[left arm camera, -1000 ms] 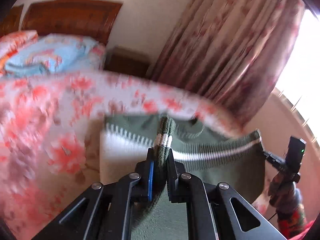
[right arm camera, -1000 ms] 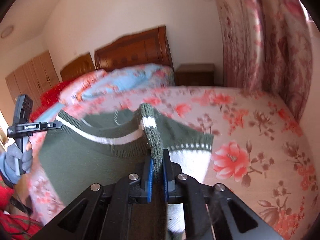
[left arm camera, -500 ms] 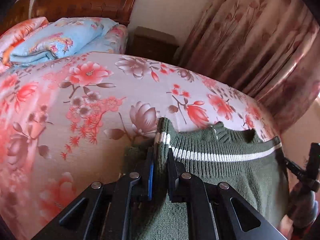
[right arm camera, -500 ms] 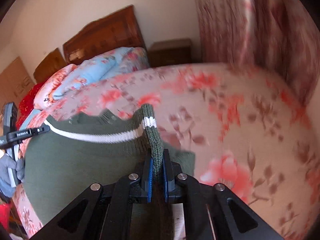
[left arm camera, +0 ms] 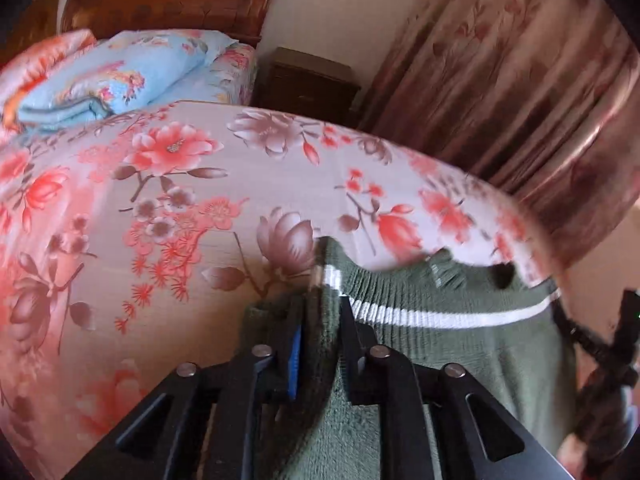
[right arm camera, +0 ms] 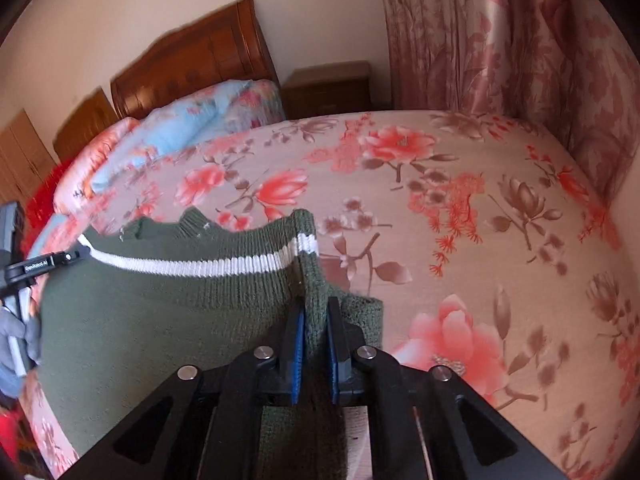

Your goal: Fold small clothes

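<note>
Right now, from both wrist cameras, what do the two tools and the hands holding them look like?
Both tools are matte black: angular linkage arms with triangular cut-outs and round silver pivot pins. The left tool and the right tool have flat fingers lined with blue pads. The right view shows the left tool's slim black finger with small white lettering, too small to read, and a grey-gloved hand on its light handle. No cables show.

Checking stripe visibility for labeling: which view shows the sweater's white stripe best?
The right wrist view: the white stripe runs sharp and unbroken across the green sweater. The left wrist view shows it blurrier.
</note>
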`<control>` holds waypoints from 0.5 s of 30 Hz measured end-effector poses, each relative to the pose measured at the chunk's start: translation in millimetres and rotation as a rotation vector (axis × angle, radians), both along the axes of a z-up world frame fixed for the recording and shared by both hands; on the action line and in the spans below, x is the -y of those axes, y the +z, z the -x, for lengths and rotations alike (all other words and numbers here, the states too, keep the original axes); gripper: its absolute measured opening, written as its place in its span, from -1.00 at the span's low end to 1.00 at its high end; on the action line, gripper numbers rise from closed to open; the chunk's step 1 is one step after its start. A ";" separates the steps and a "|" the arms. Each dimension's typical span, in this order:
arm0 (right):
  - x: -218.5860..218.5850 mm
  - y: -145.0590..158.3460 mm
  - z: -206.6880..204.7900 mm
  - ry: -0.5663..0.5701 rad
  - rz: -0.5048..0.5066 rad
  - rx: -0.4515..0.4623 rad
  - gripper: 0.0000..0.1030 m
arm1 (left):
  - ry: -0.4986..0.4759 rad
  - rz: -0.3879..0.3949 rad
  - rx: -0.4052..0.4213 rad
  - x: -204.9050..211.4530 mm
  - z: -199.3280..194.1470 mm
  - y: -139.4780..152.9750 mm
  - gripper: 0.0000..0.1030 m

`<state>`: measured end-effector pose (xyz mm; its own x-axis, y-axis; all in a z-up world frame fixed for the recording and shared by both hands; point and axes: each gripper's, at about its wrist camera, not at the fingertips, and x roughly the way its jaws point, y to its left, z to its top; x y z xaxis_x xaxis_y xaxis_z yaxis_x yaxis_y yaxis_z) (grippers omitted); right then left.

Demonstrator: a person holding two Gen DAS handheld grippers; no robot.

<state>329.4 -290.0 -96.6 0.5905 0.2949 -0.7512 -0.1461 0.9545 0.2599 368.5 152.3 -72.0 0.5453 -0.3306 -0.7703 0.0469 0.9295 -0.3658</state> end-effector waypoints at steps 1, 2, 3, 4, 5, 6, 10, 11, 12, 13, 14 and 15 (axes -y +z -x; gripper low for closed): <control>1.1 4.4 2.9 -0.005 -0.002 -0.001 -0.69 | -0.002 0.015 0.013 -1.1 2.8 3.7 -0.07; 1.0 8.7 5.3 -0.009 0.005 0.000 -0.55 | 0.002 0.013 0.040 -0.6 8.6 9.9 1.00; -0.6 15.6 9.1 -0.020 0.028 0.009 -0.53 | 0.030 -0.022 0.073 0.9 15.1 17.7 1.00; -3.9 24.1 13.4 -0.029 0.057 0.032 -0.53 | 0.084 -0.078 0.129 3.8 25.8 29.2 1.00; -9.9 34.6 19.0 -0.029 0.082 0.072 -0.53 | 0.124 -0.100 0.208 8.6 39.6 43.8 1.00; -16.8 43.0 22.6 -0.021 0.094 0.106 -0.53 | 0.128 -0.085 0.264 12.9 47.3 53.9 1.00; -71.7 52.1 17.9 0.104 0.109 0.130 -0.52 | 0.019 -0.070 0.294 60.3 45.5 68.7 1.00; -89.1 46.9 13.1 0.141 0.117 0.112 -0.52 | -0.007 -0.084 0.270 69.9 40.8 64.2 1.00; -106.6 40.5 8.1 0.172 0.126 0.098 -0.52 | -0.019 -0.108 0.247 79.5 33.9 57.2 1.00; -121.9 33.7 3.0 0.196 0.130 0.084 -0.52 | -0.028 -0.137 0.216 87.4 25.7 48.0 1.00; -132.4 27.9 -0.1 0.209 0.133 0.070 -0.52 | -0.044 -0.155 0.174 94.1 19.5 38.0 1.00; -143.5 19.4 -5.1 0.223 0.142 0.050 -0.52 | -0.060 -0.167 0.134 98.8 12.6 29.0 1.00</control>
<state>334.5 -146.5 -77.2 0.5598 0.3155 -0.7662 -0.3661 0.9237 0.1129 355.9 53.5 -43.0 0.6295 -0.2393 -0.7392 0.1415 0.9708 -0.1937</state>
